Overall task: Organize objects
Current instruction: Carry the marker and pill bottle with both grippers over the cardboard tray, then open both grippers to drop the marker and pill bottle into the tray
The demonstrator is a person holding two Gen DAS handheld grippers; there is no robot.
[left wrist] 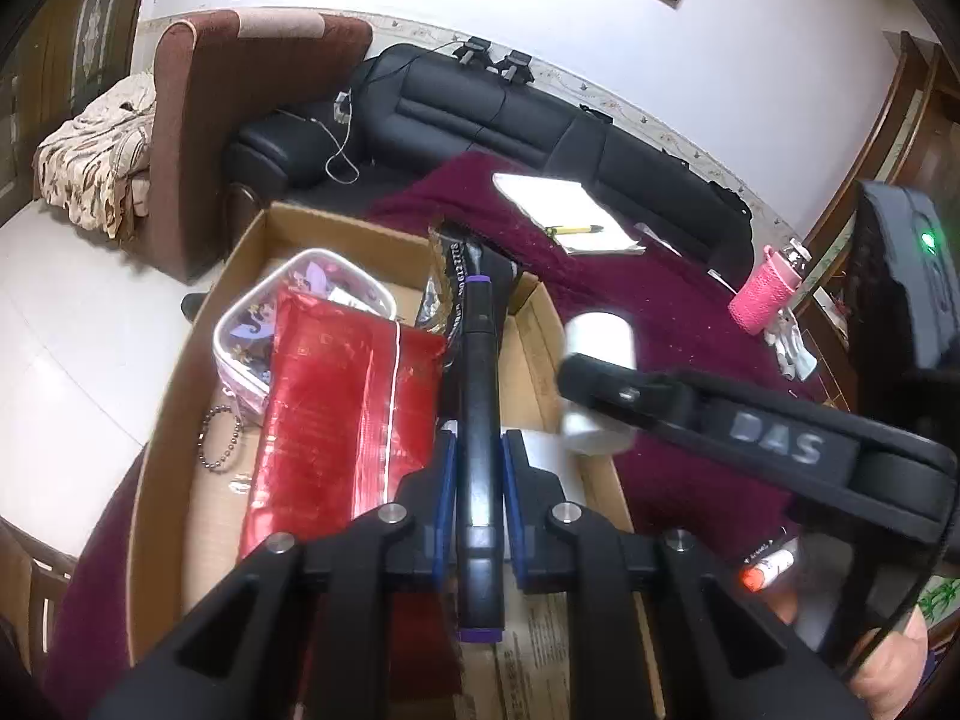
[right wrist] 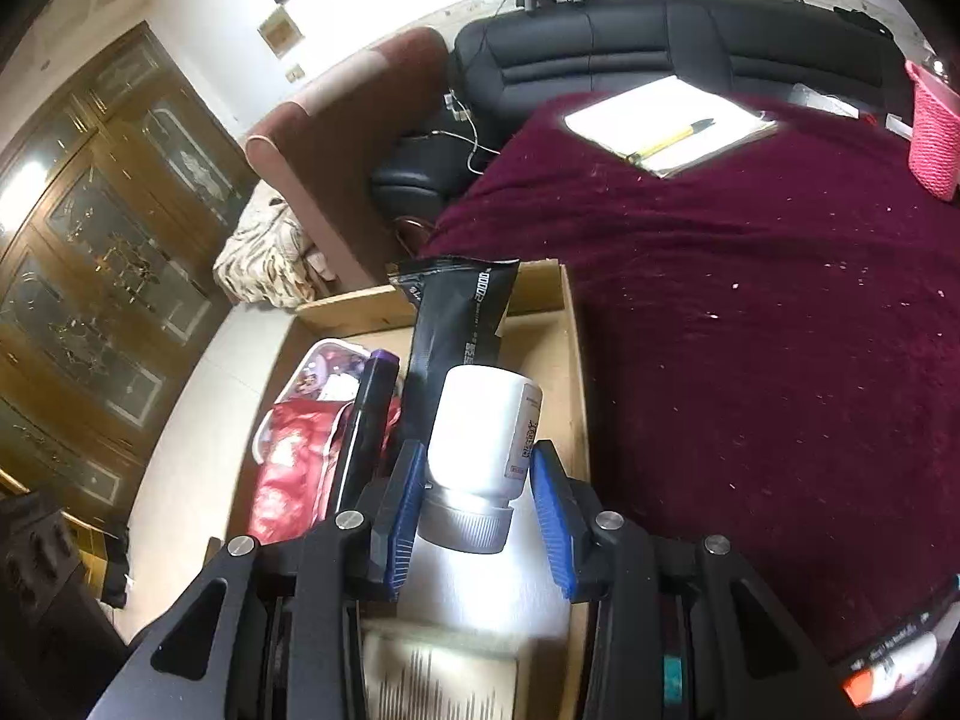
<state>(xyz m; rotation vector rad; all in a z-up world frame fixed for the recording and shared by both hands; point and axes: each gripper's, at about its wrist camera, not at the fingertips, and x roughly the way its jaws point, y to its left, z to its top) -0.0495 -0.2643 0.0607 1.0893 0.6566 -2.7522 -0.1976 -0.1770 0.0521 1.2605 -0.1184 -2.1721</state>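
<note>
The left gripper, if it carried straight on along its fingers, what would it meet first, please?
Probably the black pouch standing in the cardboard box: the left gripper holds a black marker whose purple-ringed tip points at it. Depth is unclear.

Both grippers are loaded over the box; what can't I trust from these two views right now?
- Floor of the brown cardboard box: left wrist view, covered by the red foil pouch.
- White plastic bottle label: right wrist view, too small and curved away.
- Orange-capped tube: left wrist view, blurred, behind the right gripper.
</note>
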